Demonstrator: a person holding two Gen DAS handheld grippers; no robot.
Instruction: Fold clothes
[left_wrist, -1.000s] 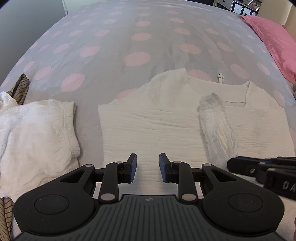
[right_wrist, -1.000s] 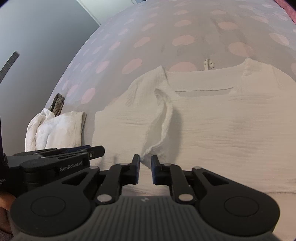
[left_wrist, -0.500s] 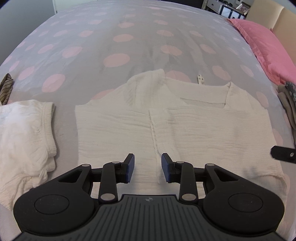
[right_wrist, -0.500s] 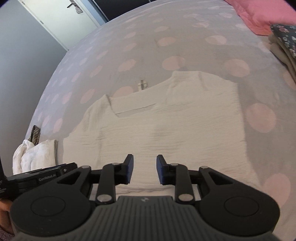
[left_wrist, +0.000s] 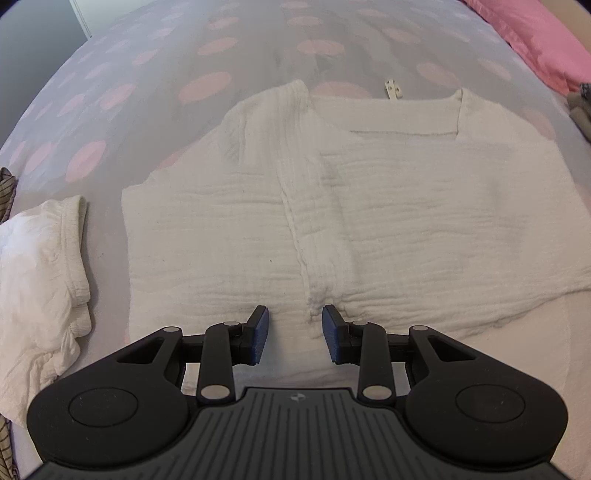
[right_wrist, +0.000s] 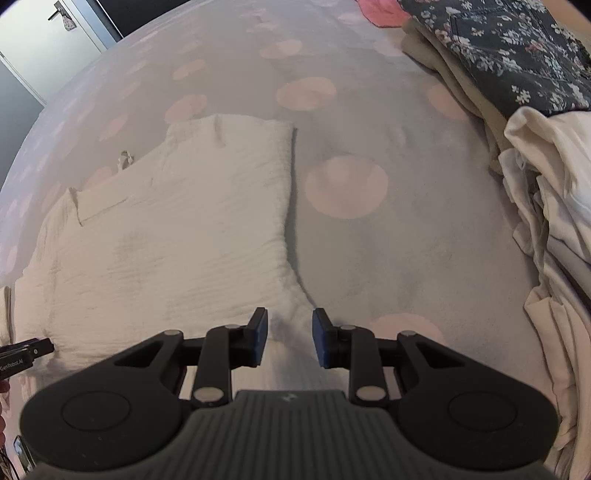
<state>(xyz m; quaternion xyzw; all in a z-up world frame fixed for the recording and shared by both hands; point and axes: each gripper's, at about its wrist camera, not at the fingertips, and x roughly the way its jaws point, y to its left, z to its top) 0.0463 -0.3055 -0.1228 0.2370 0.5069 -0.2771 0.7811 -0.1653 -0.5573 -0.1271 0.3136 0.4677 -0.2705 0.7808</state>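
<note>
White top (left_wrist: 369, 221) flat on dotted bed (left_wrist: 207, 85), sleeve folded across middle. Left tool (left_wrist: 295, 330) apart, empty, over hem. Right tool (right_wrist: 288, 338) apart, empty, over corner. Clothes pile (right_wrist: 535, 110) at 2 o'clock.

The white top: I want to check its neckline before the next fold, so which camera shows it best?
The left wrist view. There the white top lies nearly whole and square-on, its neckline across the far edge. The right wrist view shows the top slanted on the left, the neckline small and partly cut off.
</note>
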